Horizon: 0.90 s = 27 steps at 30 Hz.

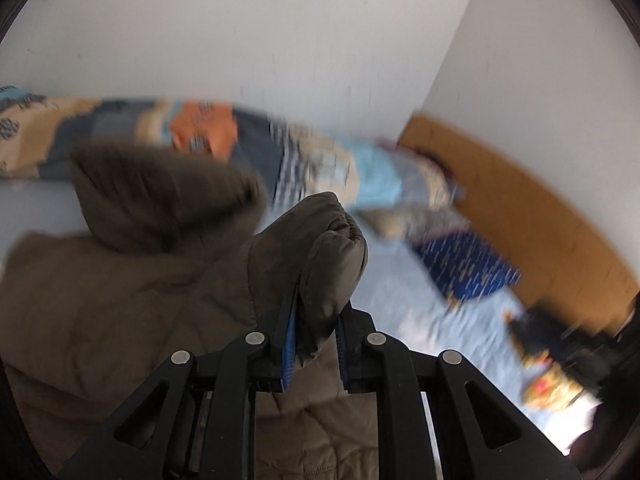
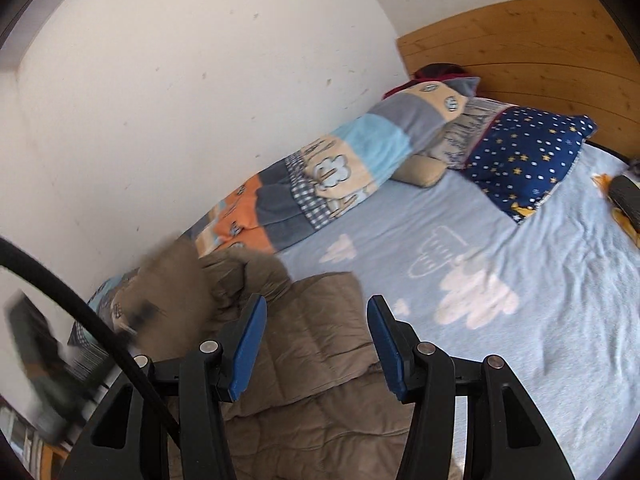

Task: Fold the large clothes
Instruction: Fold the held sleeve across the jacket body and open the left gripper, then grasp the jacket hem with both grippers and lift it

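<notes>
We're seeing two matching rigs: left gripper (image 1: 316, 320) and right gripper (image 2: 317, 344), both showing matte black linkage arms, round silver pivot screws and blue finger pads (image 2: 250, 346). We're also seeing a black cable (image 2: 80, 308) arcing across the right view's lower left.

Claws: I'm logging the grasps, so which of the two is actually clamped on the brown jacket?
The left claw: a bunched fold of the brown jacket is pinched between its blue pads. The right claw hovers open above the jacket, holding nothing.
</notes>
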Motion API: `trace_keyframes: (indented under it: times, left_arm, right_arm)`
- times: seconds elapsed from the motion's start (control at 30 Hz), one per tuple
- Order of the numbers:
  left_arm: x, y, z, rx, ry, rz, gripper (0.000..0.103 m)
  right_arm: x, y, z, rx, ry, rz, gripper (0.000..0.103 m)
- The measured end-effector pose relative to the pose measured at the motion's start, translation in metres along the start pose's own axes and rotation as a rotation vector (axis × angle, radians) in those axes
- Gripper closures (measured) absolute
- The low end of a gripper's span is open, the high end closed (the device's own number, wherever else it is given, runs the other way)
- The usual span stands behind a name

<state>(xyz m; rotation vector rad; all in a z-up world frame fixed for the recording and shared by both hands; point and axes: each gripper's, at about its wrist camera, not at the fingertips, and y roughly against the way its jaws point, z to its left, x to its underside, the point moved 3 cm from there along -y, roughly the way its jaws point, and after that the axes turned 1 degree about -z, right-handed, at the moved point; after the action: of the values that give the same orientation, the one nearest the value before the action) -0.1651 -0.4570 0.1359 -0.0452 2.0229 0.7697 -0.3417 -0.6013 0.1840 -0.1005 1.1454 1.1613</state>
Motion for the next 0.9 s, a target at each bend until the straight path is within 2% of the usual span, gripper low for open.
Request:
trace_keyframes:
  times: [0.07,0.17,0.27,0.33,0.37,0.4,0.5,0.57,0.67,0.83,0.87,0.9]
  left_arm:
    - [0.024,-0.034,-0.001,-0.023,-0.01,0.08,0.088]
    - [0.048,-0.066,0.008,-0.044,-0.008,0.172,0.087]
    - [0.068,-0.083,0.011,-0.036,0.018,0.282,0.076]
    - [0.068,-0.079,0.013,0.003,0.022,0.287,0.066]
    - [0.065,-0.075,0.012,0.028,0.023,0.293,0.05]
    - [0.062,-0.068,0.009,0.069,0.033,0.3,0.039]
    - [0.051,-0.046,-0.006,0.137,0.012,0.286,0.036]
    - [0.04,-0.023,-0.01,0.157,-0.011,0.242,0.036]
    - [0.016,0.007,0.005,0.107,-0.045,0.18,0.035]
    - [-0.01,0.036,0.076,-0.093,-0.058,0.144,0.035]
    - [-0.014,0.039,0.099,-0.153,-0.035,0.154,0.035]
    - [-0.017,0.039,0.116,-0.179,-0.015,0.164,0.035]
  right_arm:
    - [-0.003,0.001,-0.01,0.016,-0.018,-0.003,0.046]
    - [-0.004,-0.001,-0.018,0.024,-0.035,0.006,0.046]
    - [-0.004,-0.005,-0.02,0.033,-0.034,0.019,0.046]
    - [-0.003,-0.008,-0.02,0.034,-0.031,0.029,0.046]
    - [-0.003,-0.01,-0.019,0.033,-0.03,0.035,0.046]
    - [-0.003,-0.012,-0.02,0.032,-0.03,0.037,0.046]
    - [-0.002,-0.016,-0.017,0.025,-0.028,0.044,0.046]
    - [-0.001,-0.019,-0.013,0.024,-0.027,0.046,0.046]
    - [0.002,-0.027,-0.005,0.02,-0.007,0.058,0.046]
    - [0.021,-0.063,0.027,-0.009,0.108,0.139,0.047]
    - [0.028,-0.074,0.037,-0.012,0.15,0.155,0.054]
    - [0.034,-0.085,0.045,-0.022,0.185,0.189,0.061]
